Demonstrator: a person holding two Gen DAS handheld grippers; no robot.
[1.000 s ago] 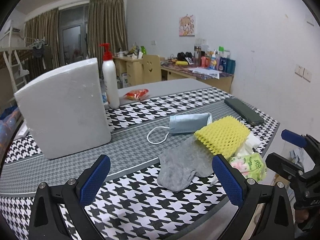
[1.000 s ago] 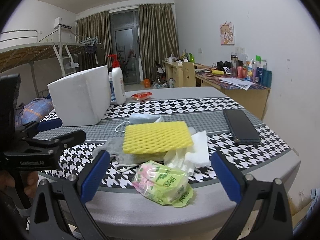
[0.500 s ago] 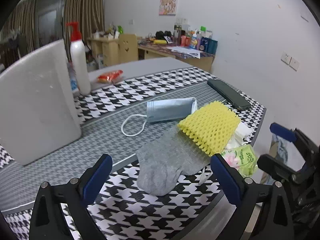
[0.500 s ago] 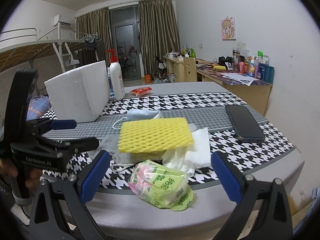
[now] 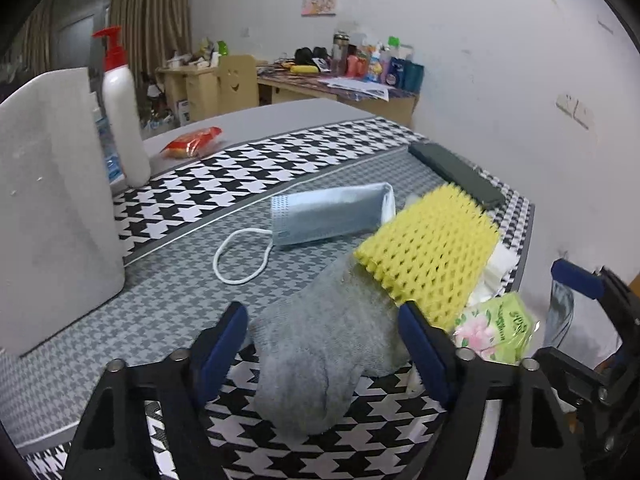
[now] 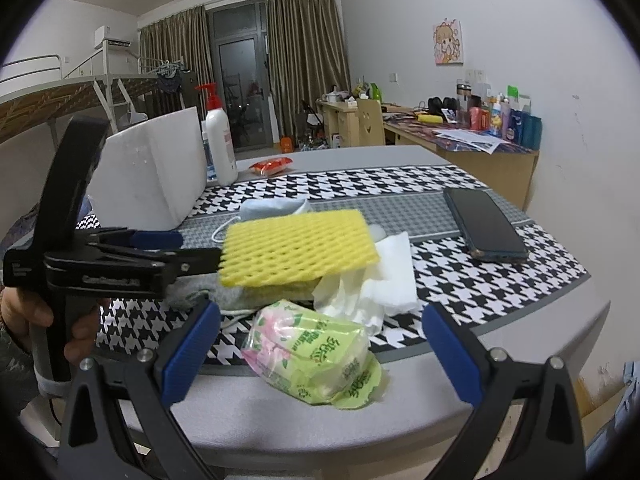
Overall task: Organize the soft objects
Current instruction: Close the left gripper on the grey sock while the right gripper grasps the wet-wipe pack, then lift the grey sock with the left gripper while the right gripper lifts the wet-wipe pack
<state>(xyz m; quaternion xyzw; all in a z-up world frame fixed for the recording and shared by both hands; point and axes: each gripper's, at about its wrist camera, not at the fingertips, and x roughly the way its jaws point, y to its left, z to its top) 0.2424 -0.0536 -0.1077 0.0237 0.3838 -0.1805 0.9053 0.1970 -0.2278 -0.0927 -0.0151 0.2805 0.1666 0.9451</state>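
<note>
Between spread left hand-held gripper (image 5: 324, 344) fingers: grey sock (image 5: 320, 356).

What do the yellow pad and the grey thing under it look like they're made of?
Yellow pad: looks like soft foam netting, matte, with an open diamond lattice. Grey sock: knit fabric, probably cotton blend, with a fuzzy, limp surface; the fibre cannot be told.

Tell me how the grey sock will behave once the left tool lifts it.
The grey sock lies limp and creased, so it will probably droop from the left tool. Its far end sits under the yellow foam net, which looks light and may well drag along or slide off.
</note>
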